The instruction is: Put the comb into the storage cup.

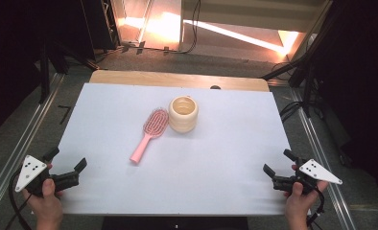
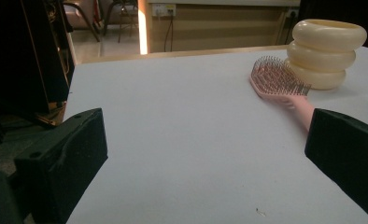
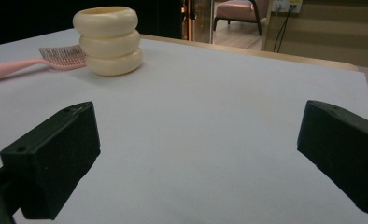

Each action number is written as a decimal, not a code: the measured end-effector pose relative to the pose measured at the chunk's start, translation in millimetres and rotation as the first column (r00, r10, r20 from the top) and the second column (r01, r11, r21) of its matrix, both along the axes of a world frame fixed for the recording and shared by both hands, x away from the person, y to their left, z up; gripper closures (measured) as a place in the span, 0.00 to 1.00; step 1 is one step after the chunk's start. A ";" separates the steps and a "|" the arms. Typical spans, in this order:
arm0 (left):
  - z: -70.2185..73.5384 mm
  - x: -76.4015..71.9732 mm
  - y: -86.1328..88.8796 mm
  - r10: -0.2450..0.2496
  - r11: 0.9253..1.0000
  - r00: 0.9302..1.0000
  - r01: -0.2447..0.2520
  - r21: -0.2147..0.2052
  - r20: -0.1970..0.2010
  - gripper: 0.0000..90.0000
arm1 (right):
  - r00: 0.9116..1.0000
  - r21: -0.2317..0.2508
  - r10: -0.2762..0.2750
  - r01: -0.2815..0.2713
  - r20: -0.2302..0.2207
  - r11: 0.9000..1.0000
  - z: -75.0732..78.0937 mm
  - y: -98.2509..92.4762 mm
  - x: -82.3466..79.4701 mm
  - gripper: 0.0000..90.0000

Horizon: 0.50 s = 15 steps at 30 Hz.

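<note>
Down at the near edge, the left gripper (image 1: pixel 67 165) and the right gripper (image 1: pixel 278 167) sit at opposite corners of the white table (image 1: pixel 225 163), each held in a hand, jaws spread wide with nothing between them. Well ahead of both, mid-table, lies the pink hairbrush (image 1: pixel 150 133), bristles up, handle angled back toward the left gripper. Just beside its head stands the cream ribbed cup (image 1: pixel 183 114), upright, touching or nearly so. Beyond the table's far edge there's grey floor (image 1: pixel 216 62).
</note>
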<state>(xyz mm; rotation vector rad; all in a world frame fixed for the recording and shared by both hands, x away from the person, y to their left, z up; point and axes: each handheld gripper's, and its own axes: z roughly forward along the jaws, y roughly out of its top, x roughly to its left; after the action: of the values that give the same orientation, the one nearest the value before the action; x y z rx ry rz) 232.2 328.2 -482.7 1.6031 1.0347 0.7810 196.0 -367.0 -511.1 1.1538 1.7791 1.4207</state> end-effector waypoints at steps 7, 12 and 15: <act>10.3 1.0 -12.0 -0.038 0.999 0.999 0.038 -0.003 -0.002 0.00 | 1.000 0.017 -0.003 0.003 -0.001 1.000 -0.9 -2.0 -0.1 0.00; 18.7 1.4 -21.3 -0.039 0.999 0.999 0.039 0.005 -0.008 0.00 | 1.000 0.017 -0.003 0.003 -0.003 1.000 -0.6 -0.8 0.7 0.00; 24.1 2.2 -24.7 -0.050 0.999 0.998 0.050 -0.003 -0.024 0.00 | 1.000 0.005 0.005 -0.005 0.000 1.000 -0.7 1.3 2.9 0.00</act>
<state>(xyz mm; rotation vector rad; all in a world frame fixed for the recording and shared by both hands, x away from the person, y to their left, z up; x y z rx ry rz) 234.5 303.5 -458.5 1.6337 1.0080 0.7281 198.9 -365.7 -511.7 1.1534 1.7802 1.4289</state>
